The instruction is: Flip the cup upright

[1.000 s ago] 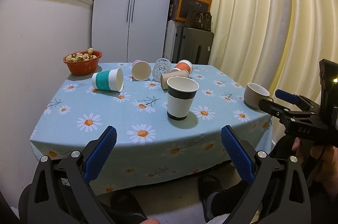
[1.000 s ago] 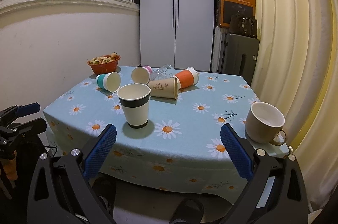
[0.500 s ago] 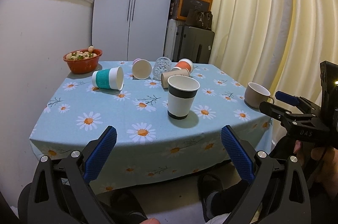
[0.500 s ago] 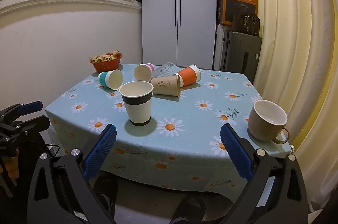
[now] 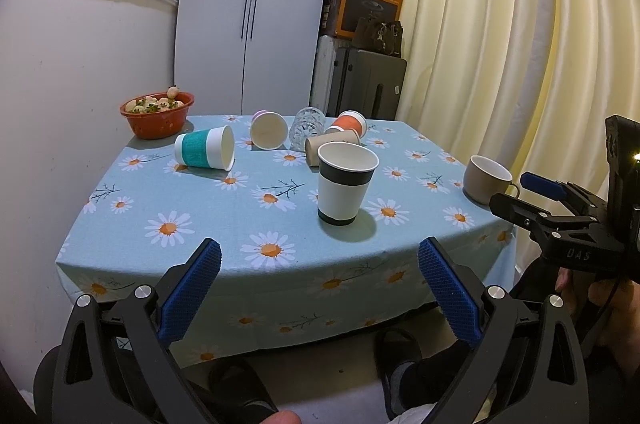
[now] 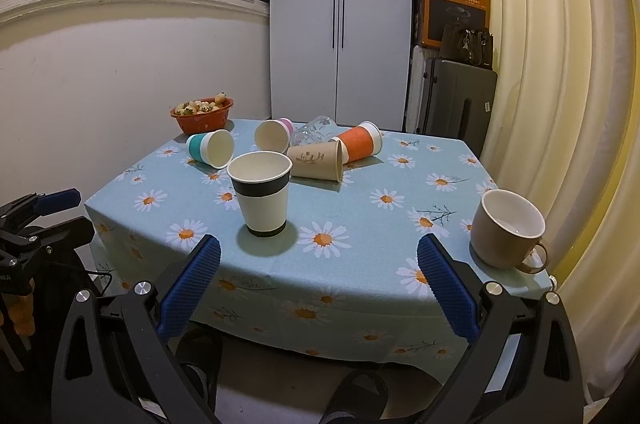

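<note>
The white paper cup with the black band [image 5: 346, 189] [image 6: 262, 193] is standing upright on the table with the light-blue daisy-print cloth [image 5: 224, 224] [image 6: 360, 248], near the front edge and a bit toward the middle. Nothing's touching it.

Behind it, toward the back edge, you've got a bunch of cups lying on their sides: a plain brown paper cup with a small drawing [image 5: 330, 149] [image 6: 317, 160] right behind the banded one, an orange-sleeved paper cup [image 5: 351, 123] [image 6: 358, 144] just past that, a clear cut-glass tumbler [image 5: 306, 128] [image 6: 314, 129], a pink-bottomed white paper cup [image 5: 269, 130] [image 6: 274, 135] and a teal-sleeved white paper cup [image 5: 206, 153] [image 6: 211, 149] off to the left. An orange plastic bowl of pale strawberries [image 5: 157, 114] [image 6: 202, 114] sits at the back-left corner. A beige ceramic mug [image 5: 485, 179] [image 6: 506, 229] stands upright at the front-right corner.

Your left gripper [image 5: 319, 288] is held in front of the table's front edge, blue pads spread wide, with nothing in it. Your right gripper [image 6: 318, 286] is the same deal: spread wide and empty, short of the front edge, roughly between the banded cup and the mug.
</note>
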### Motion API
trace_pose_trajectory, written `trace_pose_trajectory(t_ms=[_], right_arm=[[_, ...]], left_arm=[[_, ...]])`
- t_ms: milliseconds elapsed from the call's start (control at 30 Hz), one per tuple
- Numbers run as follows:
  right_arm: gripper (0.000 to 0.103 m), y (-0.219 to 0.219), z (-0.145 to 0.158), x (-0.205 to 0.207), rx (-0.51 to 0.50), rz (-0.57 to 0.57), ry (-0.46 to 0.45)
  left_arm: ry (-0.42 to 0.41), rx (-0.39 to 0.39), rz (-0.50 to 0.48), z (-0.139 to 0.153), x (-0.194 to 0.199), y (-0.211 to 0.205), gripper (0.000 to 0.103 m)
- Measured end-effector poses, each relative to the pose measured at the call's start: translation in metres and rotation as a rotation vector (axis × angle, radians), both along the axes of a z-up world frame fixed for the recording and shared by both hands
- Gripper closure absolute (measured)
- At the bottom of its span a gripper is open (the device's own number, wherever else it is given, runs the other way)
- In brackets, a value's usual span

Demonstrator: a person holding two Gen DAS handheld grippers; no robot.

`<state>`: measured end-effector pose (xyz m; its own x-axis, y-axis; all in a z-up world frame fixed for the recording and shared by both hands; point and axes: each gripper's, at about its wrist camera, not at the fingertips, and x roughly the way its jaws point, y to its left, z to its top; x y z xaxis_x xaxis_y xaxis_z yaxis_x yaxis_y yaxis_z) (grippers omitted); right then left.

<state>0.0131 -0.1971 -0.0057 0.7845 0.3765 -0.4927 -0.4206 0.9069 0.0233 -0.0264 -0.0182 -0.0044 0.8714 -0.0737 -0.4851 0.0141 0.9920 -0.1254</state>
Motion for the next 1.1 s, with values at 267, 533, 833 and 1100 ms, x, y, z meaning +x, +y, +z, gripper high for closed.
trace_pose_trajectory(t_ms=[267,533,833,1100], right_arm=[[0.005,0.0018,-0.0013,0.0000,-0.016,0.006,0.002],[0.005,-0.0003,-0.0008,0.0016,-0.012,0.001,0.011],[0.005,-0.0005,-0.0003,0.0019,-0.018,0.004,0.011],[0.005,-0.0005,-0.0002,0.0019,-0.018,0.005,0.010]], left_arm=[[0.002,0.005,0.006,-0.0010,-0.0002,-0.0001,0.007],[0.002,0.012,0.003,0.0000,-0.0012,-0.0003,0.007],[0.002,0.015,0.002,0.0005,-0.0010,-0.0014,0.007],[0.005,0.016,0.002,0.0002,-0.0005,-0.0018,0.007]])
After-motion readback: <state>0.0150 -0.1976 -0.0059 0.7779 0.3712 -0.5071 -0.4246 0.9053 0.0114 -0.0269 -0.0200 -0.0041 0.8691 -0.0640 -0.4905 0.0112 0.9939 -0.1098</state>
